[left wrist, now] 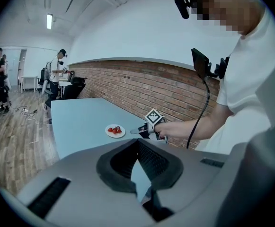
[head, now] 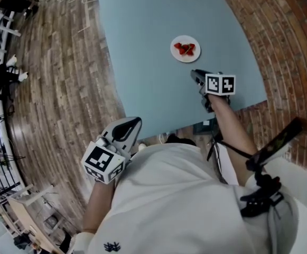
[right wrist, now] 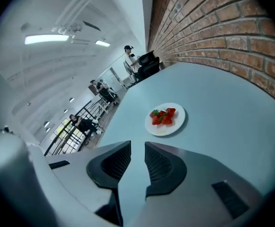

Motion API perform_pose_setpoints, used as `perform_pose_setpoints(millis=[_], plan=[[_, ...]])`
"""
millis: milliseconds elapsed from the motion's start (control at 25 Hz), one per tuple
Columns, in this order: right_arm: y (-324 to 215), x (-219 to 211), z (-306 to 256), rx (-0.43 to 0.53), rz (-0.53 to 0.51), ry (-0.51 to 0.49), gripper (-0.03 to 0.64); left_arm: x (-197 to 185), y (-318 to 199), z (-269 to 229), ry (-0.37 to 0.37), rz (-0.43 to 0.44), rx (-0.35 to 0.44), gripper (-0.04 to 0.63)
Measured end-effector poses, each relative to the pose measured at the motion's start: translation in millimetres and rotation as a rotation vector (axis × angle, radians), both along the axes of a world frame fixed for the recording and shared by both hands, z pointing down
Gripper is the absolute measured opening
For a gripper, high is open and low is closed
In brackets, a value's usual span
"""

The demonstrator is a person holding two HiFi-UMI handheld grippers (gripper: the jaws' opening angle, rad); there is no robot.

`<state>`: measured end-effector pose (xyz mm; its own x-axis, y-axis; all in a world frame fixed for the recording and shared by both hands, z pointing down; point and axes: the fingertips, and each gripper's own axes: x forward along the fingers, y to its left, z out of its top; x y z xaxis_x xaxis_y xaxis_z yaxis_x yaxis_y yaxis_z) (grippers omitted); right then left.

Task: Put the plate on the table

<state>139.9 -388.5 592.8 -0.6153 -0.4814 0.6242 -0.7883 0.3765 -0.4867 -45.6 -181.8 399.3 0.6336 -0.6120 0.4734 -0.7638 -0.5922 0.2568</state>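
A small white plate (head: 185, 49) with several strawberries lies flat on the blue-grey table (head: 153, 20), towards its right side. In the right gripper view the plate (right wrist: 164, 119) is just ahead of the jaws. My right gripper (head: 194, 74) hovers over the table a short way in front of the plate, open by a narrow gap (right wrist: 137, 145) with nothing in it. In the left gripper view the plate (left wrist: 115, 131) and the right gripper (left wrist: 138, 131) appear side by side. My left gripper (head: 135, 123) is off the table's near left corner, tips together (left wrist: 137, 142) and empty.
A brick surface (head: 280, 30) borders the table on the right. Wooden floor (head: 58, 78) runs along its left, with a white cable (head: 79, 1) lying on it. People and desks (head: 5, 78) stand far off at the left.
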Motion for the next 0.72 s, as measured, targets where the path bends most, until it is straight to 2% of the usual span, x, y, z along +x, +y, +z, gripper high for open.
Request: perform_pose_setpoints(millis=[40, 120, 160, 440, 720], plan=[[12, -5, -9, 0.015, -0.006, -0.008, 0.098, -2, 7, -1, 0.008, 0.010, 0.002, 0.002], [37, -14, -28, 0.056, -0.025, 0.001, 0.024, -8, 22, -2, 0.017, 0.036, 0.012, 0.002], [50, -19, -37, 0.080, -0.038, 0.016, 0.009, -11, 29, -3, 0.021, 0.049, 0.019, 0.002], [145, -57, -77, 0.204, -0.124, 0.096, 0.009, -34, 85, -6, 0.073, 0.105, 0.059, 0.002], [231, -108, -110, 0.274, -0.168, 0.082, 0.009, -70, 146, -5, 0.091, 0.115, 0.070, 0.002]])
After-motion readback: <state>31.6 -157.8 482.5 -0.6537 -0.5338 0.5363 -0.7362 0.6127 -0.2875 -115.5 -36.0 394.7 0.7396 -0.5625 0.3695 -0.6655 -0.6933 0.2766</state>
